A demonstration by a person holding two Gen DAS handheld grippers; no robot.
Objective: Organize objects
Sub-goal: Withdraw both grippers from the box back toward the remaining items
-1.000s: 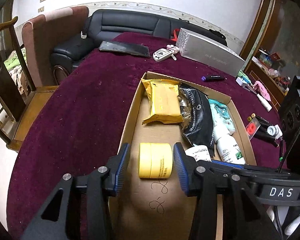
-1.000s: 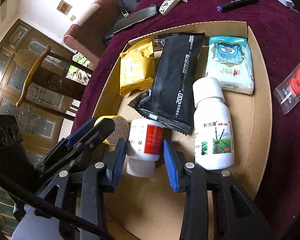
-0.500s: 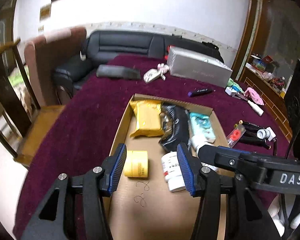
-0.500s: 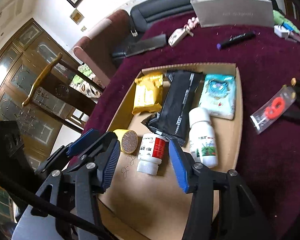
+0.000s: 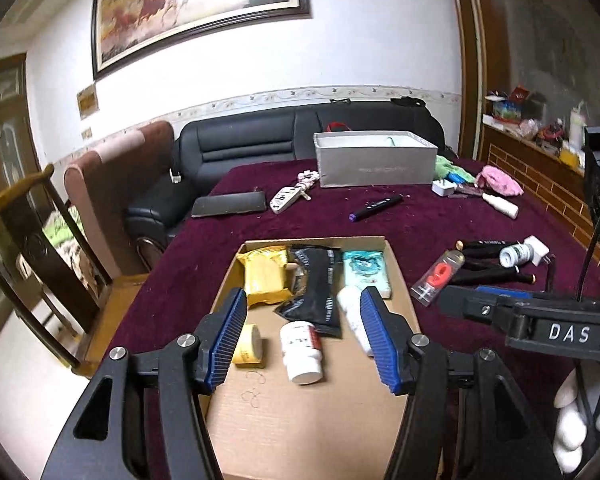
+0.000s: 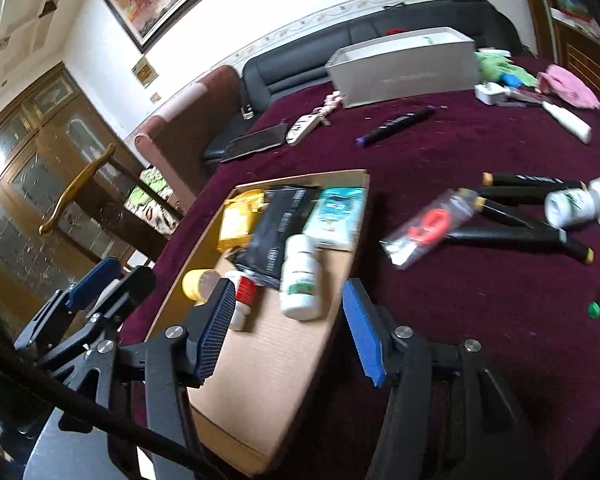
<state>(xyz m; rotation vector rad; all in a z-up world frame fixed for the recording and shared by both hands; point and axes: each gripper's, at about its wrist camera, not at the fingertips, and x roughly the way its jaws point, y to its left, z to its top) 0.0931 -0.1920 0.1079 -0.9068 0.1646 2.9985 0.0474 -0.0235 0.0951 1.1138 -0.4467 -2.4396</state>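
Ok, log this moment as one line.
left claw: open, empty, jaws just widened | right claw: open, empty, jaws just widened | yellow jar, red-label bottle: lying in cardboard tray

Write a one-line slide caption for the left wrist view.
Open left gripper hovering over a cardboard tray of packets and bottles on a maroon-clothed table.

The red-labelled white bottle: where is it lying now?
The red-labelled white bottle lies on its side in the cardboard tray, near the front, between the yellow tape roll on its left and the green-labelled white bottle on its right.
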